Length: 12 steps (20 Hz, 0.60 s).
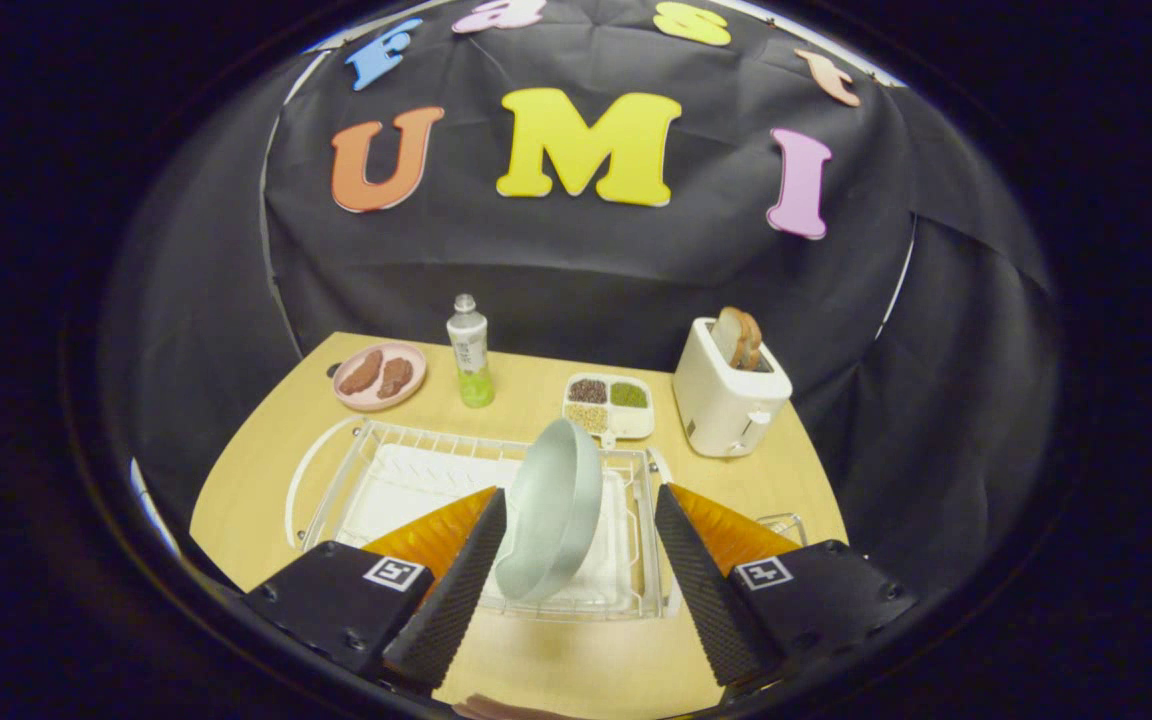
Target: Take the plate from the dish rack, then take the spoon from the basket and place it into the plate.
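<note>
Upright in a white wire dish rack [626,470], a round grey-green plate [551,510] stands on edge between the gripper's [581,515] spread ribbed black fingers [461,580], left finger near its rim, contact unclear, basket [784,524] mostly hidden behind the right finger.

Matt grey plate [550,510], wire rack [391,445], wood table [256,480].

Black gripper [581,500], orange sides, square markers
</note>
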Each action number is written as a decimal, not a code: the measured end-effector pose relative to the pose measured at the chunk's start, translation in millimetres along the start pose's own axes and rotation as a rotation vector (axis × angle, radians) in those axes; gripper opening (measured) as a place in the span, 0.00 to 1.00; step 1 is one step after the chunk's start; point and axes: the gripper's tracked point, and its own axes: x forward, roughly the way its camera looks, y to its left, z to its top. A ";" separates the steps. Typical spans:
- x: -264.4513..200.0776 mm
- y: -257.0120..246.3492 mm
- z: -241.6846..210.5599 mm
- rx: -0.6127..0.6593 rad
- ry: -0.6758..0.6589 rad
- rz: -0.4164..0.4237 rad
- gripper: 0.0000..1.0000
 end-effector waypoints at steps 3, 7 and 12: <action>26.7 -5.9 8.1 0.015 0.109 -0.082 0.83; 39.0 -0.1 0.5 -0.042 0.300 -0.160 0.63; 47.6 -0.5 -7.0 -0.112 0.424 -0.206 0.30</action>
